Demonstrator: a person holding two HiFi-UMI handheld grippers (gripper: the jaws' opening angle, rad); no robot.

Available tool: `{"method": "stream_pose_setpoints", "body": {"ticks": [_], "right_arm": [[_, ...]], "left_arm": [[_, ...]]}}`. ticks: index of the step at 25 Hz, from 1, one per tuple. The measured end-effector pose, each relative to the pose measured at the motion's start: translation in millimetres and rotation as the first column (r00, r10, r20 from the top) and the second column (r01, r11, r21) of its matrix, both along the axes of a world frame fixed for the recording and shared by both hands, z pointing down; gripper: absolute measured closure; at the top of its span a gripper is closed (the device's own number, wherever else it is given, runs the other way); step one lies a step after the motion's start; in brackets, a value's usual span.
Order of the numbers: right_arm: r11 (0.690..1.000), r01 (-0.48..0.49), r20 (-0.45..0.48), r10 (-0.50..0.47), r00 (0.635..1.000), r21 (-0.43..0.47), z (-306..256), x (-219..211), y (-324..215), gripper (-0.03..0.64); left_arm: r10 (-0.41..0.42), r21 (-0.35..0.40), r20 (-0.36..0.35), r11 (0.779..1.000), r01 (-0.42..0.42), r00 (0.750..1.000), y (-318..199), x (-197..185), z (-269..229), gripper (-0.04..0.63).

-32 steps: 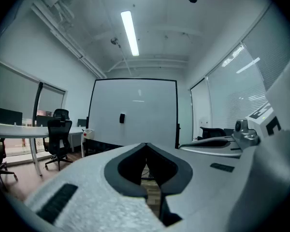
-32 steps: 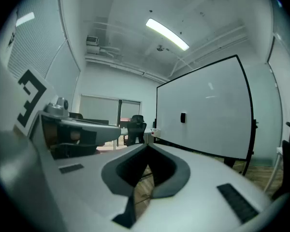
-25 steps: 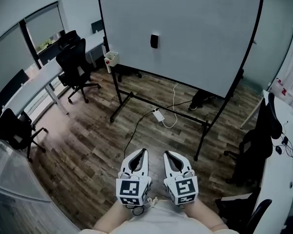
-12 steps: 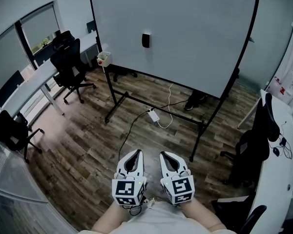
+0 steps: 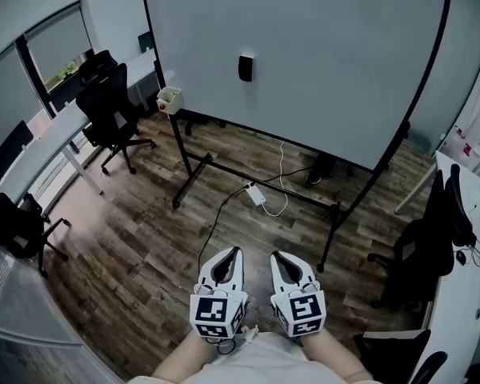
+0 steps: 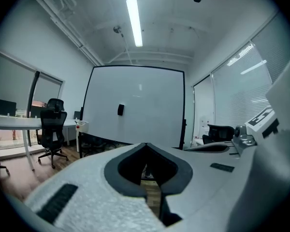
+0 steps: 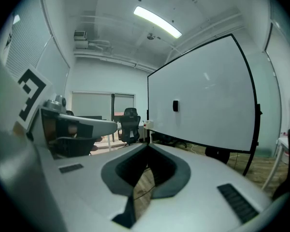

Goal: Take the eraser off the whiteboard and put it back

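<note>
On the whiteboard (image 5: 320, 62), a small dark eraser (image 5: 246, 68), details indistinct.

Right tool (image 7: 147, 146), jaws together, faces eraser (image 7: 175, 106) on whiteboard (image 7: 212, 100).

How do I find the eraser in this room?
Look for the big whiteboard on a black stand. On its left half is the eraser, a small dark upright block. It is the only thing on the blank white surface; the little white box sits off the board, by its left edge.
</note>
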State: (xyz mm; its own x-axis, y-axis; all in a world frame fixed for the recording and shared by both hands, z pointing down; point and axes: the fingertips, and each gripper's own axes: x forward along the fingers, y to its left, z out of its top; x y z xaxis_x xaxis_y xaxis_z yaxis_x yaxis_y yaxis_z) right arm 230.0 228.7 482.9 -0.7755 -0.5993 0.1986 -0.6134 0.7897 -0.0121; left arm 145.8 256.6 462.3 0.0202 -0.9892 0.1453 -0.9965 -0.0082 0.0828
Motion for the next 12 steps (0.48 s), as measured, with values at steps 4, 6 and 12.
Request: {"method": "stream_pose_setpoints", "body": {"ticks": [4,6,12], "right_arm": [[0.999,-0.053,0.002,0.053,0.999,0.009,-6.0,-47.6,-40.2,0.589],[0.996,-0.084,0.009,0.084,0.996,0.011,-11.3,-75.2,-63.9,0.589],[0.985,-0.173,0.048,0.171,0.984,0.030,-31.3,-155.4,-127.2,0.589]], "left_arm": [[0.044,0.010,-0.011,0.999,-0.044,0.999,-43.0,-51.0,-5.3,0.578],[0.072,0.010,-0.011,0.997,-0.072,0.997,-67.8,-80.2,-10.8,0.578],[0.136,0.040,0.024,0.990,-0.137,0.990,-132.6,-169.1,-36.7,0.578]]}}
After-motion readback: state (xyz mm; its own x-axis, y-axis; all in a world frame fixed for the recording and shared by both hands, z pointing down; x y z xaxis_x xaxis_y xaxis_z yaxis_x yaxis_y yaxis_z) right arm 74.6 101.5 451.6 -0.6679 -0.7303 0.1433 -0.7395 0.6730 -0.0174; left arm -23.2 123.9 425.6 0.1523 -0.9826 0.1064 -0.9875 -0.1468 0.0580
